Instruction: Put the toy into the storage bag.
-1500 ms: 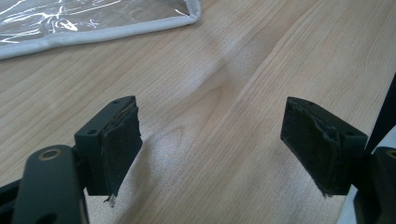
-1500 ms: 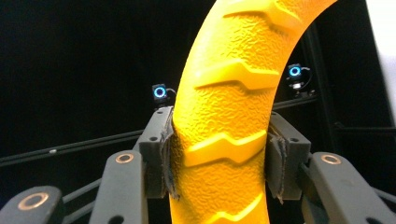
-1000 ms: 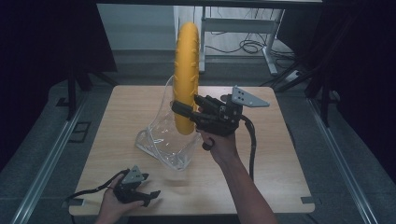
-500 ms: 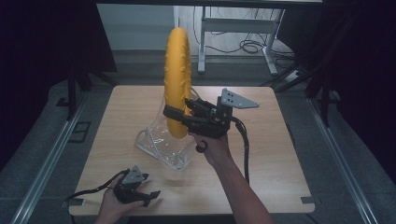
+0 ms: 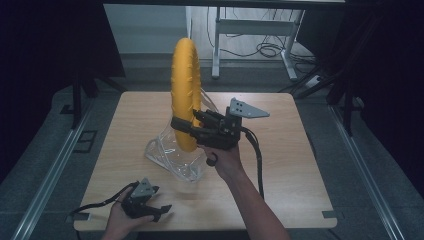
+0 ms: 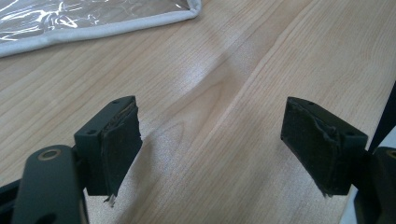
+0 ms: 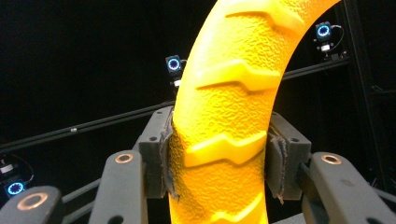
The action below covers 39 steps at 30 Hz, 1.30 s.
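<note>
Dark walls stand all around a light wooden table [image 5: 280, 165]; far behind it are a grey desk frame [image 5: 250, 30] and some loose cables on the floor.

At the near left of the table, a hand holds the left gripper [image 5: 159, 210] low on the wood; its two black jaws are wide apart with nothing between them; in the left gripper view the pads [image 6: 122, 140] hang just over the bare wood, and the white edge of the clear plastic bag shows at the far left.

In the middle lies the clear plastic bag [image 5: 172, 155], crinkled and shiny; the big yellow ring [image 5: 185, 85] stands up on its edge over the bag, with its low end at the bag's top.

Just to the right, the right gripper [image 5: 181, 127] squeezes the low part of the ring from both sides; in the right gripper view the pads [image 7: 275, 158] press on the bumpy yellow skin.
</note>
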Available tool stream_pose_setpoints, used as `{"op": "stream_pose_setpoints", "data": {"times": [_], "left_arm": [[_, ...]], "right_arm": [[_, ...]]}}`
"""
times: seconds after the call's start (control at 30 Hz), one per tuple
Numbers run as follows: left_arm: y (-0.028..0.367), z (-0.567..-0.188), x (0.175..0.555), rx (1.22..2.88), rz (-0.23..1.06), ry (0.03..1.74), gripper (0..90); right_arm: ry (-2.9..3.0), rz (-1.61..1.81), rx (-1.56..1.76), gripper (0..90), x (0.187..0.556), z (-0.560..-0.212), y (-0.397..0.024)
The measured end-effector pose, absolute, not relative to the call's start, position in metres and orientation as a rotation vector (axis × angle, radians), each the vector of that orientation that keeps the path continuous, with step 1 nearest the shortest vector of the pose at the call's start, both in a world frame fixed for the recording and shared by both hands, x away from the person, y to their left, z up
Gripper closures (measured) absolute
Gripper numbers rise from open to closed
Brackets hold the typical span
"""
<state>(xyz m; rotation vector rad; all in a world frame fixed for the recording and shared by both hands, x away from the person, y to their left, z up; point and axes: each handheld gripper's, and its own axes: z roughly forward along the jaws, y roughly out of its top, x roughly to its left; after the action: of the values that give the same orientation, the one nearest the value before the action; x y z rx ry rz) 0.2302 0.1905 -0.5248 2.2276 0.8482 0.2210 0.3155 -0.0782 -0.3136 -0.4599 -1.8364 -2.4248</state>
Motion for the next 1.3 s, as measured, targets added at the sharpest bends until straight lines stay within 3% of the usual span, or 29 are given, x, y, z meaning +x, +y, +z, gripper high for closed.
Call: {"op": "stream_pose_setpoints", "data": {"times": [1.3], "left_arm": [[0.191,-0.524,0.230,2.231,0.234,0.843,19.8]], "right_arm": [[-1.825,-2.326,-0.546,50.5,0.325,-0.355,-0.068]]}}
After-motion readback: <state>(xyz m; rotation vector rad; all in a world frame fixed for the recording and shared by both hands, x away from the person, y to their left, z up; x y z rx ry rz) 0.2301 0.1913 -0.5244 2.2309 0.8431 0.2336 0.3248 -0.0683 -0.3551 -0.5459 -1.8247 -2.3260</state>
